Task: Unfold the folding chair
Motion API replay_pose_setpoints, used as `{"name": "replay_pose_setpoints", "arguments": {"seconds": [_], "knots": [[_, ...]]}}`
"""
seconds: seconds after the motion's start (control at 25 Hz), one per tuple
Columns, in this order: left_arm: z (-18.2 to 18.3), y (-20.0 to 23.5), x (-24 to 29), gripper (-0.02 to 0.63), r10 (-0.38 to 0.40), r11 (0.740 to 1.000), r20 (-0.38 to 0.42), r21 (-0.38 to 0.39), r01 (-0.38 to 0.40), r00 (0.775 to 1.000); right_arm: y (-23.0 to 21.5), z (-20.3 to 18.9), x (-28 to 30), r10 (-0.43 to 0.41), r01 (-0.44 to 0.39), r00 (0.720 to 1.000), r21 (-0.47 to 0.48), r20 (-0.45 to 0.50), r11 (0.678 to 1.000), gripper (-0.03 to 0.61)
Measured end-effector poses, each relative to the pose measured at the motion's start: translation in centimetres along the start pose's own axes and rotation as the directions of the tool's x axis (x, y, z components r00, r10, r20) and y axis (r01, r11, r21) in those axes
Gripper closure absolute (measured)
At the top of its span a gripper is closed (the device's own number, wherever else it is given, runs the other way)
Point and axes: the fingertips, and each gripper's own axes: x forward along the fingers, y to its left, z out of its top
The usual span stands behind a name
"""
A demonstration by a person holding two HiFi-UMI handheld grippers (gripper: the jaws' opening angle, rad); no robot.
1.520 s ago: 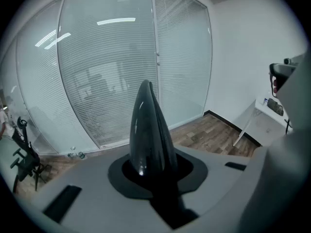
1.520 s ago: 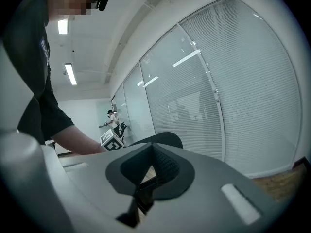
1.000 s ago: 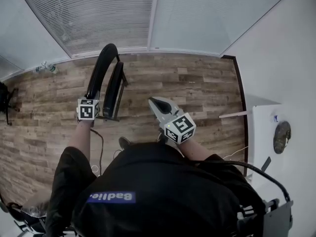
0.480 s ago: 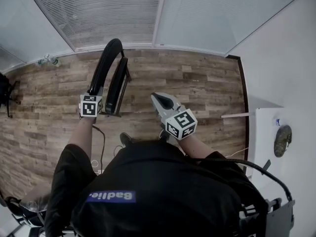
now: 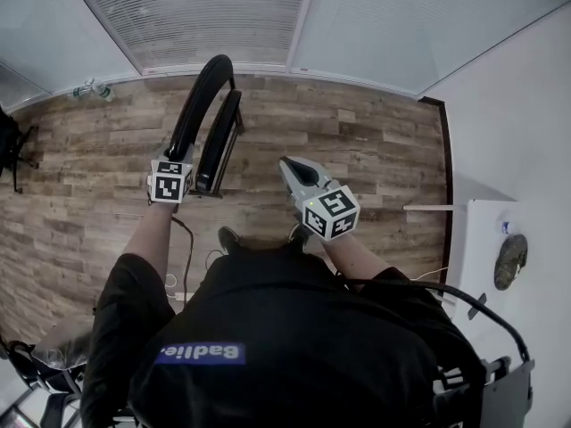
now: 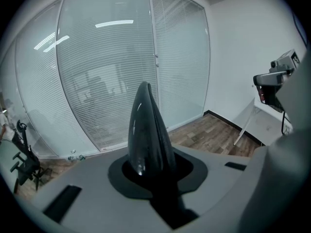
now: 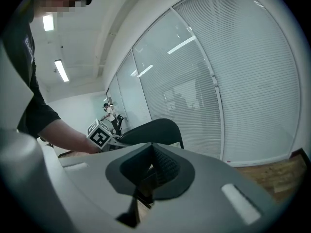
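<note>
Standing upright and folded, the black folding chair (image 5: 207, 119) rises directly ahead of the left gripper (image 5: 172, 169), whose jaws are clamped on the curved top edge of the backrest. In the left gripper view that glossy, rounded edge fills the gap between the jaws. Seat and back lie flat against each other on a thin dark frame.

The right gripper (image 5: 293, 169) hangs to the right of the left one, apart from the chair. Its jaws are pressed together with nothing between them.

A bare strip of floor (image 5: 357, 150) lies between the right gripper and the chair's seat side, and further right the planks lie open up to the white wall (image 5: 508, 105).

Ahead of both grippers, close behind the chair, a glass wall (image 5: 205, 16) with horizontal blinds closes off the room. A small bottle-like object (image 5: 94, 89) lies at its base, left of the left gripper. Well to the right of the right gripper stands the corner of a white table (image 5: 477, 230).

The floor is matte, brown-grey, wood-look planking. A thin cable (image 5: 183, 243) trails across it beneath the left gripper.
</note>
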Motion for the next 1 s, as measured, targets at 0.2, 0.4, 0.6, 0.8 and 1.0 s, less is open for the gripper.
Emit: {"name": "replay_pose_setpoints", "arguments": {"seconds": [0.2,0.4,0.6,0.8,1.0], "knots": [[-0.1,0.3,0.2,0.541,0.000,1.000,0.007,0.006,0.000,1.000,-0.5,-1.4,1.8,-0.008,0.009,1.000,0.009,-0.030,1.000,0.578],[0.0,0.7,0.4,0.541,0.002,1.000,0.011,0.012,-0.002,1.000,-1.0,-2.6,3.6,-0.006,0.008,0.998,0.027,-0.057,1.000,0.577],[-0.2,1.2,0.3,0.541,0.003,1.000,0.019,0.017,-0.003,1.000,-1.0,-3.9,5.8,-0.003,0.007,0.996,0.037,-0.087,0.999,0.577],[-0.3,1.5,0.5,0.541,-0.001,1.000,0.026,0.021,0.000,1.000,-1.1,-5.0,8.4,0.002,0.004,0.993,0.047,-0.118,0.999,0.577],[-0.3,1.7,0.6,0.541,0.000,1.000,0.031,0.020,-0.001,1.000,-1.3,-5.9,11.0,0.013,-0.003,0.989,0.069,-0.144,0.998,0.577]]}}
